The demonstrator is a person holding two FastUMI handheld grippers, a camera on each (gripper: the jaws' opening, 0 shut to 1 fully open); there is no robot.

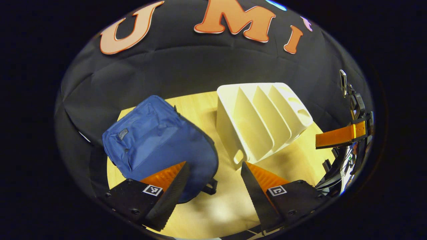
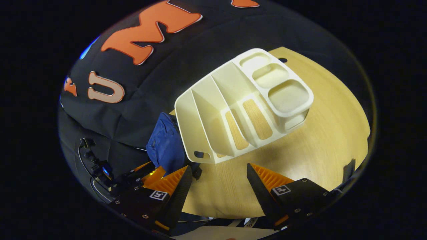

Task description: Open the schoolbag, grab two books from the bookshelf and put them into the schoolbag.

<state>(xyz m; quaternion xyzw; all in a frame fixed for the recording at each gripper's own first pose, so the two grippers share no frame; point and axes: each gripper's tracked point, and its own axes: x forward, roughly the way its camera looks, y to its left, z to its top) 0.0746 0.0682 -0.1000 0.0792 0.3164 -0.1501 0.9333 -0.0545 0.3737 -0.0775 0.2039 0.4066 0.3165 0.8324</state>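
Note:
A blue schoolbag (image 1: pixel 156 140) lies flat on the left of the wooden table (image 1: pixel 217 206) and looks closed. To its right stands a cream bookshelf (image 1: pixel 263 120) with slanted dividers; the slots that I see hold nothing. My left gripper (image 1: pixel 215 166) is open above the table, between the bag and the shelf's near corner. In the right gripper view the bookshelf (image 2: pixel 243 106) shows from above, with the schoolbag (image 2: pixel 165 146) behind its left end. My right gripper (image 2: pixel 219 167) is open, just short of the shelf's near edge.
The right gripper (image 1: pixel 347 135) with its cables juts in at the right edge of the left gripper view. The left gripper (image 2: pixel 146 175) sits low on the left in the right gripper view. Bare table (image 2: pixel 317 133) lies right of the shelf. Black cloth walls the back.

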